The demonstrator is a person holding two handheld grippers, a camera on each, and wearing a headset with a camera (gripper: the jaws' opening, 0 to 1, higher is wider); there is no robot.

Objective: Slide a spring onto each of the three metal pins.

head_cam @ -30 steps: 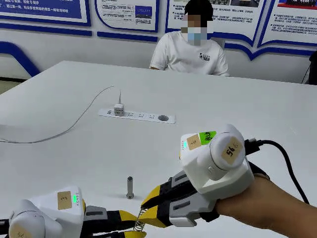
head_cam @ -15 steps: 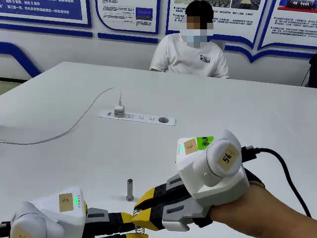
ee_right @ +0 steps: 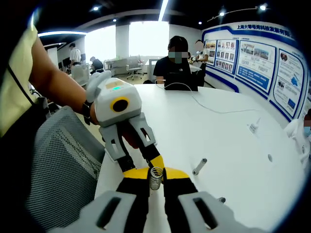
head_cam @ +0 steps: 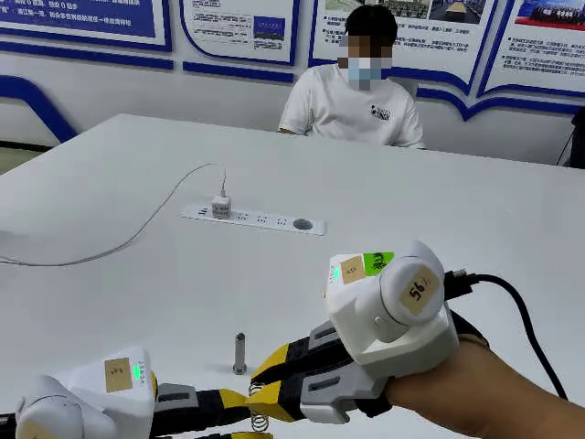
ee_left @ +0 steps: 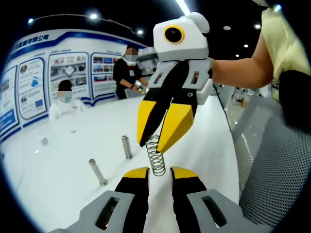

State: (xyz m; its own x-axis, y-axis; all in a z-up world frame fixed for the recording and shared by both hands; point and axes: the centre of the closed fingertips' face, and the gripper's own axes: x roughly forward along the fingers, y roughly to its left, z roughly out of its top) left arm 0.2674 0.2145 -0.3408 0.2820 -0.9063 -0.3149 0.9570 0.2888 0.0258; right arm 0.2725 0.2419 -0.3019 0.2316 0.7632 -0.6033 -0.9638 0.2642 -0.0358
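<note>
The left hand-held gripper (ee_left: 159, 173) and the right hand-held gripper (ee_right: 155, 174) meet tip to tip, each closed on one end of the spring (ee_left: 156, 156), above the white desk (head_cam: 411, 219) near its edge, beside a mesh chair (ee_right: 63, 160). The left gripper view shows a bare pin (ee_left: 97, 172) and a coil-wrapped pin (ee_left: 126, 146) upright just beyond; open desk reaches a power strip (head_cam: 254, 218).

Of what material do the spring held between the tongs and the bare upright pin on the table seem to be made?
The spring looks like bare steel wire: it is silvery, thin and coiled, with bright glints on the turns. The pin also seems to be metal, grey with a dull sheen along its shaft. The exact alloy cannot be told.
</note>
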